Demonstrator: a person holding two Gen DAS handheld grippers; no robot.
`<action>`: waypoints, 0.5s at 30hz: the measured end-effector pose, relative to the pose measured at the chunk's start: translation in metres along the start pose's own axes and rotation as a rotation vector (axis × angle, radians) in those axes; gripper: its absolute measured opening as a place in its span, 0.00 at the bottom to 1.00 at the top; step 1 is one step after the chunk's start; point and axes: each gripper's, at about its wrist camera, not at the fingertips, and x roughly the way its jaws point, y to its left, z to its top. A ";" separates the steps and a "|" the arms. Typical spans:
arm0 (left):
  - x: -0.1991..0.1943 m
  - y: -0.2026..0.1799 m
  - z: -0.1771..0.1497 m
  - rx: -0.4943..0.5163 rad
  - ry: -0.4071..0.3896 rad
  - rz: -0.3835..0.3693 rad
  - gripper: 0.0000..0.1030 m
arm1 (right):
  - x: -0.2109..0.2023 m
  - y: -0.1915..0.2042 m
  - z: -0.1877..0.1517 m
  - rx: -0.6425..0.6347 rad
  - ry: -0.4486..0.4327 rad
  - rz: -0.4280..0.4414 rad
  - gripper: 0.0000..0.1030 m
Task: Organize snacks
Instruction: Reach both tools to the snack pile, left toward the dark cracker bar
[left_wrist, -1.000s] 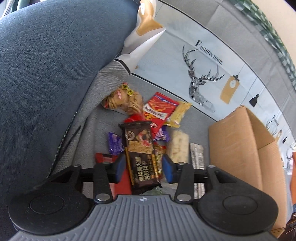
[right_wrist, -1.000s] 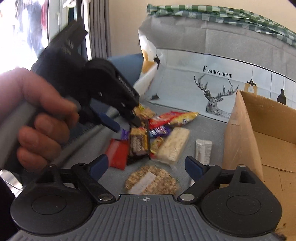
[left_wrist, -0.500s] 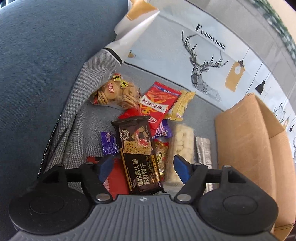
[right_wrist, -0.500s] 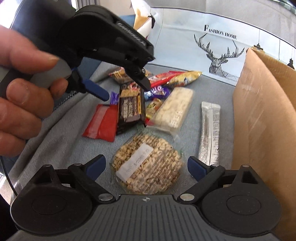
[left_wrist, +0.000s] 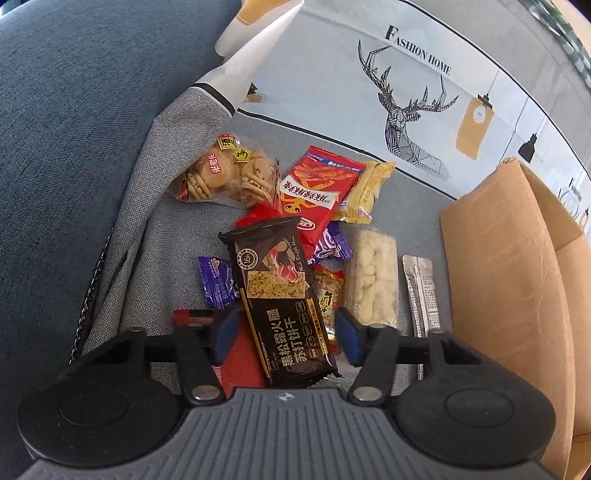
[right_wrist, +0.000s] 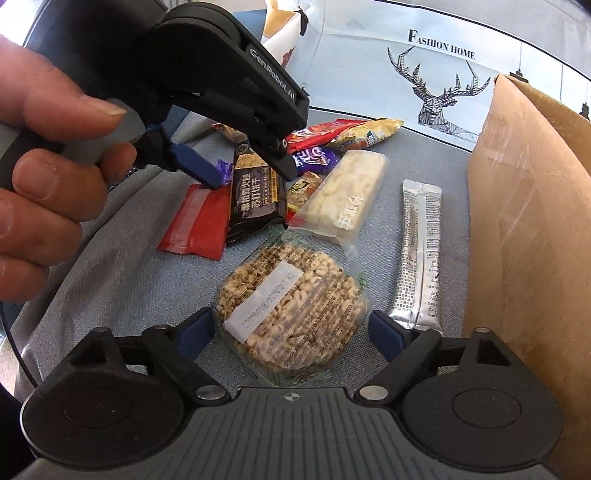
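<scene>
A black cracker pack (left_wrist: 280, 295) lies on top of a snack pile on the grey sofa cover (left_wrist: 155, 229). My left gripper (left_wrist: 285, 336) straddles its near end. Its jaws are closing, and a thin gap shows at each blue pad. In the right wrist view a hand (right_wrist: 44, 147) holds the left gripper (right_wrist: 251, 177) over the same pack (right_wrist: 258, 192). A round puffed-grain cake (right_wrist: 291, 314) in clear wrap lies between the pads of my right gripper (right_wrist: 291, 334). Those jaws are closing, with the pads just at the wrap's edges.
An open cardboard box (right_wrist: 528, 221) stands at the right. A silver stick sachet (right_wrist: 421, 254), a white puffed bar (right_wrist: 343, 195) and a red packet (right_wrist: 195, 225) lie nearby. Further back are a red chips pack (left_wrist: 314, 192) and a biscuit bag (left_wrist: 225, 177). A blue cushion (left_wrist: 74, 147) rises at left.
Both grippers sank toward the snacks. The left jaws widened off the black pack, then narrowed around it again. The round cake came between the right pads, which drew in slightly.
</scene>
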 end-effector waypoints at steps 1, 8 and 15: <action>0.000 0.000 0.000 0.004 0.001 0.003 0.44 | 0.000 0.000 0.000 -0.002 0.001 0.003 0.81; -0.012 0.005 -0.003 -0.006 -0.027 -0.029 0.09 | -0.005 0.000 -0.001 -0.013 -0.012 0.008 0.77; -0.024 0.022 -0.004 -0.093 -0.047 -0.060 0.31 | -0.019 0.001 -0.001 -0.025 -0.034 0.025 0.77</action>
